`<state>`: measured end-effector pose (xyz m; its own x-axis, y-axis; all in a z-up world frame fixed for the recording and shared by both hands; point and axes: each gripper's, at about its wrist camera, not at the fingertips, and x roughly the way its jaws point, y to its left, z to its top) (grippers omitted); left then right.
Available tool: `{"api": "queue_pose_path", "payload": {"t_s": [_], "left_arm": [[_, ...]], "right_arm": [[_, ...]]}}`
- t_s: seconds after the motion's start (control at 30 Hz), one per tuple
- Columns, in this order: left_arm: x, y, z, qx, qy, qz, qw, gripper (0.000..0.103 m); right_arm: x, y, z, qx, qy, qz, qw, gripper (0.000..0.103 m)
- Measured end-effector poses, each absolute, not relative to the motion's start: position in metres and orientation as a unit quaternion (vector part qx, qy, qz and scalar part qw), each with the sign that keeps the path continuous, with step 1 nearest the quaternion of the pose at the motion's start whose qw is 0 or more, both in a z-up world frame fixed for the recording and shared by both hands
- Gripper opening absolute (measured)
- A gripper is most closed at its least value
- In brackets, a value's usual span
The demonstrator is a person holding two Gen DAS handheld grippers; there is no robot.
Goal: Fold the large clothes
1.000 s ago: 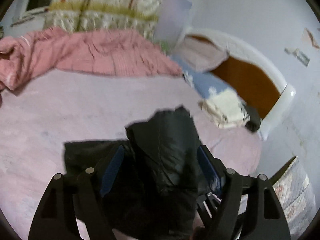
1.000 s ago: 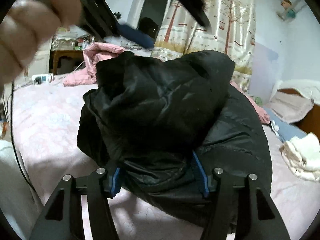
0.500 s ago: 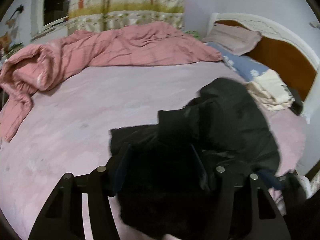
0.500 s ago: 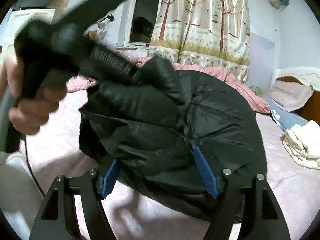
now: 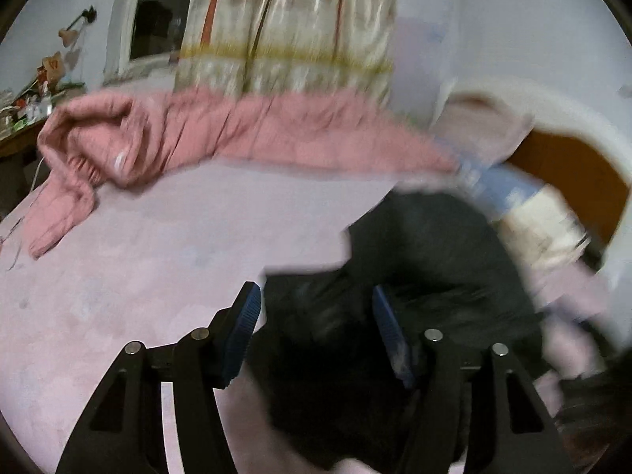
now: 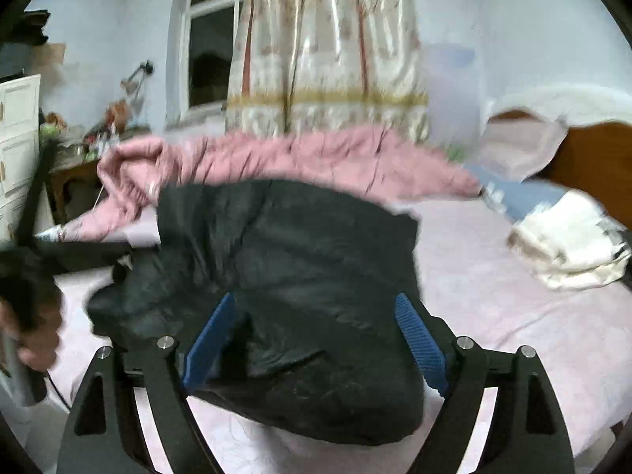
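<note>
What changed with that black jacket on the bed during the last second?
The black jacket came down from a raised bundle onto the pink bed sheet. The right hand-held gripper is opening around it; the left hand-held gripper is opening slightly, jacket between both. The pink quilt stayed put.

Both wrist views close, facing across bed (image 5: 166, 276); share curtain (image 6: 328, 51).

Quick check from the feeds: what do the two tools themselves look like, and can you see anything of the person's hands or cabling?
Both tools match: the left tool and right tool have matte black triangular-cutout fingers, silver round bolt heads, and ribbed blue pads. In the right wrist view a hand grips a black handle at the left edge, with a thin dark cable trailing below. No sleeve is visible.
</note>
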<state>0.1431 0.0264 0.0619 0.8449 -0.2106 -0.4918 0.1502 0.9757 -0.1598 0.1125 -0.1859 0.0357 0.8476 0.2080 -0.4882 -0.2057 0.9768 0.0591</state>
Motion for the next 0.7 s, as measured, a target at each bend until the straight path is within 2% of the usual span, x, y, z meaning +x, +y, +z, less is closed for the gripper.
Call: {"api": "queue_pose_path", "payload": {"t_s": [0.03, 0.07, 0.2, 0.33, 0.43, 0.5, 0.6, 0.7], "left_arm": [[0.134, 0.023, 0.073, -0.059, 0.233, -0.105, 0.965, 0.071], [0.128, 0.018, 0.081, -0.057, 0.21, -0.108, 0.97, 0.077], [0.126, -0.015, 0.096, -0.017, 0.21, -0.152, 0.966, 0.078], [0.154, -0.043, 0.066, 0.06, 0.268, -0.04, 0.961, 0.079], [0.169, -0.021, 0.032, 0.031, 0.297, 0.02, 0.954, 0.08], [0.169, -0.003, 0.016, 0.0, 0.308, 0.032, 0.951, 0.082], [0.16, 0.01, 0.004, -0.009, 0.298, 0.061, 0.953, 0.085], [0.157, 0.015, -0.004, -0.009, 0.29, 0.072, 0.954, 0.093]], "right_arm": [[0.119, -0.187, 0.028, 0.018, 0.273, 0.124, 0.954, 0.086], [0.122, -0.187, 0.023, 0.026, 0.282, 0.132, 0.95, 0.086], [0.125, -0.175, 0.016, 0.0, 0.279, 0.148, 0.949, 0.087], [0.119, -0.175, 0.018, 0.001, 0.268, 0.161, 0.95, 0.087], [0.117, -0.193, 0.021, 0.027, 0.256, 0.124, 0.958, 0.088], [0.12, -0.206, 0.023, 0.043, 0.254, 0.107, 0.96, 0.092], [0.128, -0.221, 0.02, 0.06, 0.267, 0.092, 0.957, 0.092], [0.139, -0.229, 0.016, 0.079, 0.281, 0.092, 0.952, 0.093]]}}
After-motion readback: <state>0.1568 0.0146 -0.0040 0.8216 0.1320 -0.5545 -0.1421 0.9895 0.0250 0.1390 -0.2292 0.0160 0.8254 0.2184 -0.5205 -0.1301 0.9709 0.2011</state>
